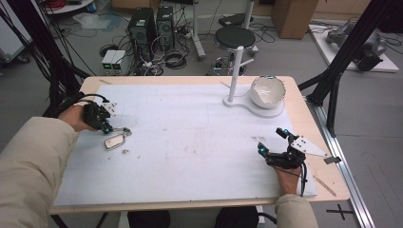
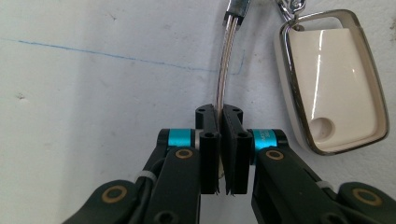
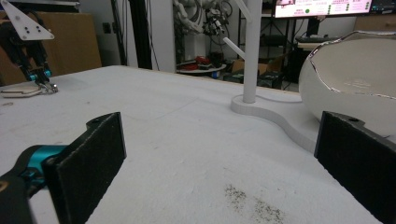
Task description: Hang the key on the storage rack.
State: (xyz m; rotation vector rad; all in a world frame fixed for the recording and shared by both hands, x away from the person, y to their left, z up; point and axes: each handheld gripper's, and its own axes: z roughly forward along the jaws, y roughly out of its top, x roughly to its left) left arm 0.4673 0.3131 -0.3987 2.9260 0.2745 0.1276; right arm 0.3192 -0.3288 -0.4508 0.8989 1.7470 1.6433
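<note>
A cream key fob with a chrome rim [image 1: 114, 141] [image 2: 332, 84] lies on the white mat at the left, joined to a metal key ring loop [image 2: 225, 65]. My left gripper [image 1: 108, 128] [image 2: 219, 116] is shut on that loop, low over the mat, with the fob just to its side. My right gripper [image 1: 272, 141] [image 3: 219, 154] rests near the mat's right front, jaws wide open with nothing between them. A white stand with a post and pegs [image 1: 235, 71] [image 3: 252, 51] and a white egg-shaped bowl [image 1: 267, 91] [image 3: 355, 79] sit at the far right.
The white mat [image 1: 190, 137] covers most of the wooden table [image 1: 323, 142]. Dark specks mark the mat near the fob and in front of the right gripper. Beyond the table stand a stool [image 1: 235, 37], computer towers [image 1: 142, 28] and cables on the floor.
</note>
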